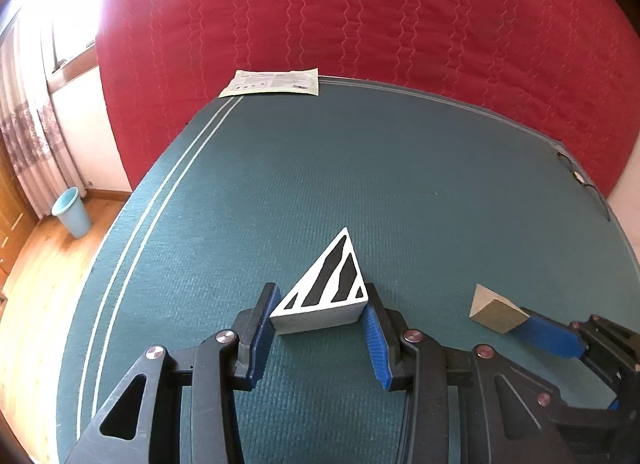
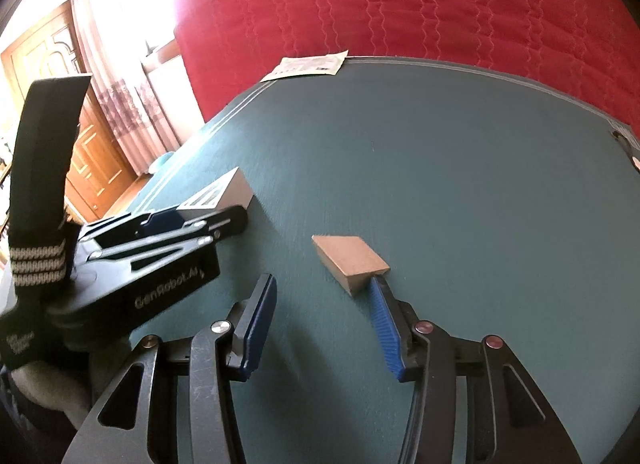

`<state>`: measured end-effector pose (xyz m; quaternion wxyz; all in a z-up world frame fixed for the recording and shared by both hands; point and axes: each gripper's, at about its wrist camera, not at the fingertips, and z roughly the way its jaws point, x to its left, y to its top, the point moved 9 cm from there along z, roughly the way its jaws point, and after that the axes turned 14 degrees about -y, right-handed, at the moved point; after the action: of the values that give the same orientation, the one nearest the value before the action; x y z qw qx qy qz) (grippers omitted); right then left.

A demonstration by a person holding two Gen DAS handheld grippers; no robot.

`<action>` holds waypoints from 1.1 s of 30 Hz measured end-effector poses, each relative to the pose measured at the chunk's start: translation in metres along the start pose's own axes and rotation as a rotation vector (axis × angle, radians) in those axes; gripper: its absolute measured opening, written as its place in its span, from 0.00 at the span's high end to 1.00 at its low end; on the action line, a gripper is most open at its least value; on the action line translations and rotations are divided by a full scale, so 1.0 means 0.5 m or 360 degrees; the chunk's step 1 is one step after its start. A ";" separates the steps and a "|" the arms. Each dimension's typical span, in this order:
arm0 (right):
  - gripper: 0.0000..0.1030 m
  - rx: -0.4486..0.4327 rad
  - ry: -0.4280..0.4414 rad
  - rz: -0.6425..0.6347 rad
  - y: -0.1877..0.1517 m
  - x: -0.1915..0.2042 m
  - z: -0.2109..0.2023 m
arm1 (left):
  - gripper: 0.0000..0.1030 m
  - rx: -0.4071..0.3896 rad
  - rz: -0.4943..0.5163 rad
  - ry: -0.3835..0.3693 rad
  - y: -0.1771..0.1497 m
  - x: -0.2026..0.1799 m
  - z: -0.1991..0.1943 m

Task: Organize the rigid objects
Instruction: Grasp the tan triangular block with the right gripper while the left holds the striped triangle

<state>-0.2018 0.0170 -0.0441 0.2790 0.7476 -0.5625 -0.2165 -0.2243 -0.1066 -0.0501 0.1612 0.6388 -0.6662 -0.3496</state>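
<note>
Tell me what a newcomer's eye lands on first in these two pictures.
First comes the white wedge with black stripes, sitting on the green mat between the fingers of the left tool, which touch its sides. To its right lies a plain brown wedge, with the open right tool touching it with only one finger. Behind everything, a big red quilt fills the background.

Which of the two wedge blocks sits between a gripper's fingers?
The white triangular wedge with black stripes, between the left gripper's fingers. The plain brown wedge only meets one finger tip of the open right gripper.
</note>
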 end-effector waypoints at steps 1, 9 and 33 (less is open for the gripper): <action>0.53 -0.0002 -0.0003 -0.0001 0.003 0.002 0.003 | 0.58 0.0001 0.0003 0.0006 0.000 0.000 0.000; 0.53 -0.0015 -0.0106 -0.0031 0.018 -0.001 0.018 | 0.58 0.0000 0.0000 0.0017 -0.001 0.004 0.001; 0.63 -0.0027 -0.0166 0.0060 -0.030 -0.057 -0.026 | 0.58 -0.0015 -0.0035 -0.0009 0.003 0.007 0.002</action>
<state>-0.1905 0.0496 -0.0439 0.2596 0.7221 -0.5885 -0.2546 -0.2264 -0.1098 -0.0505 0.1584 0.6443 -0.6578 -0.3564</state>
